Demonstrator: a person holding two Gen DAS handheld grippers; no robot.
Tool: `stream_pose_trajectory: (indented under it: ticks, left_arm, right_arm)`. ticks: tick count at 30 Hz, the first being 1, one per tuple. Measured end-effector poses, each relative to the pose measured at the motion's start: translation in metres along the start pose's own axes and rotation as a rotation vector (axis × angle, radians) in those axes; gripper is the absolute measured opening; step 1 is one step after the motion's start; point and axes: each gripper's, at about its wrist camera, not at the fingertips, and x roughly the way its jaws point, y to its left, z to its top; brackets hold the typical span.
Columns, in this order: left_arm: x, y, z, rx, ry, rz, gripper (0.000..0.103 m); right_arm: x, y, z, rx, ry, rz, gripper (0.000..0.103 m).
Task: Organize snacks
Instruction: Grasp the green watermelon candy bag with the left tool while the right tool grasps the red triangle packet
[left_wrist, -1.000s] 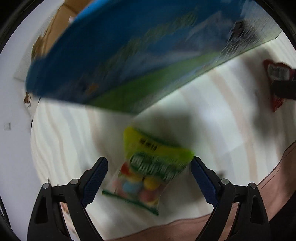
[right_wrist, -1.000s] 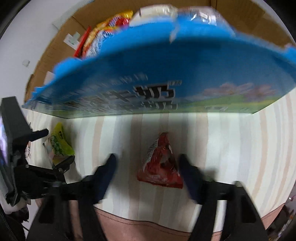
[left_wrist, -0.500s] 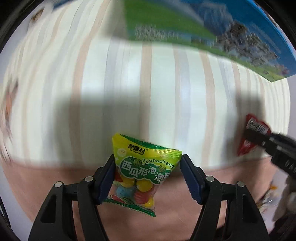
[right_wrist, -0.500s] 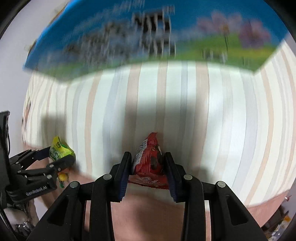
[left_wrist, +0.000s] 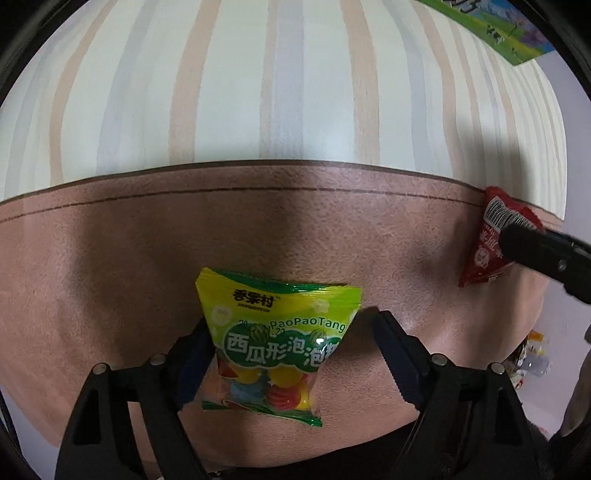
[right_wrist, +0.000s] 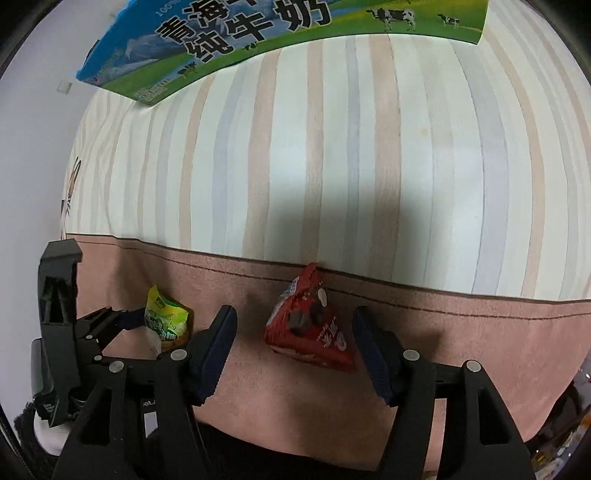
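A yellow-green candy bag (left_wrist: 273, 343) lies on the pink-brown cloth border, between the spread fingers of my left gripper (left_wrist: 291, 354); the right finger stands clear of it. It also shows in the right wrist view (right_wrist: 166, 321). A red triangular snack packet (right_wrist: 308, 328) lies on the same border between the wide-apart fingers of my right gripper (right_wrist: 295, 347), touching neither. The packet also shows in the left wrist view (left_wrist: 487, 243).
A blue-and-green milk carton box (right_wrist: 258, 40) stands far back on the striped tablecloth (right_wrist: 332, 166); its corner shows in the left wrist view (left_wrist: 498, 26). The pink-brown border (left_wrist: 147, 258) runs along the near table edge. Clutter sits low at the far right (left_wrist: 532, 354).
Both grippers have pulled back toward the near table edge, away from the box. Both were closed in on their packets half a second ago and now stand open, the packets lying on the border.
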Motion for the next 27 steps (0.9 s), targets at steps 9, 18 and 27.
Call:
stream_pose_trajectory:
  ticks: [9, 18, 27]
  left_arm:
    - [-0.013, 0.045, -0.013, -0.196, -0.063, -0.047, 0.062]
    - [-0.007, 0.043, -0.017, -0.104, -0.026, 0.02, 0.069]
    - [0.004, -0.009, -0.009, -0.119, -0.037, 0.093, 0.053]
  right_arm:
    - [0.017, -0.006, -0.002, -0.02, 0.003, -0.058, 0.043]
    - [0.027, 0.004, -0.011, -0.063, 0.055, -0.051, 0.05]
    - [0.038, 0.004, -0.015, -0.051, 0.061, -0.048, 0.048]
